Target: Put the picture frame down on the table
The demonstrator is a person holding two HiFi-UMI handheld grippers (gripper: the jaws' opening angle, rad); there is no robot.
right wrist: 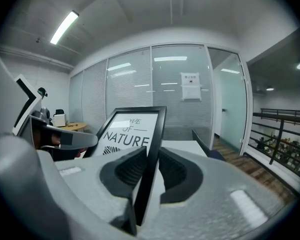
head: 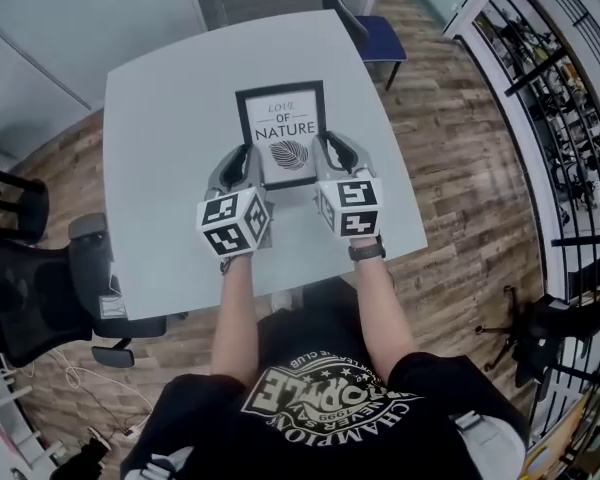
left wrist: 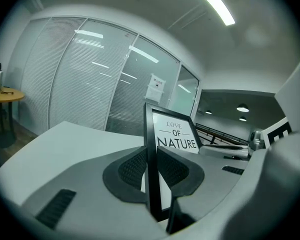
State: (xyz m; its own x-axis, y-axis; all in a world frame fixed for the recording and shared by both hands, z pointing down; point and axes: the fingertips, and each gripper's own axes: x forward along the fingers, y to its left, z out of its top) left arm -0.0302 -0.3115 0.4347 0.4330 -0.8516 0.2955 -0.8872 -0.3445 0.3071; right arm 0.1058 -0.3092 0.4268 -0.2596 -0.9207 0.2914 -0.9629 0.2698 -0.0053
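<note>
Pinching the picture frame (head: 282, 118) by its lower side rails, left claw (head: 242, 163) closed on the 9 o'clock edge and right claw (head: 332, 153) on the 3 o'clock edge, long axis toward 12, over mid tabletop (head: 160, 108), perhaps touching it.

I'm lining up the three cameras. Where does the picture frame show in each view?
Head view: picture frame at upper centre, over the table.
Left gripper view: picture frame at centre, left edge between fingers of the left gripper.
Right gripper view: picture frame at centre, right edge between fingers of the right gripper.
Shared landmark: its NATURE lettering.
</note>
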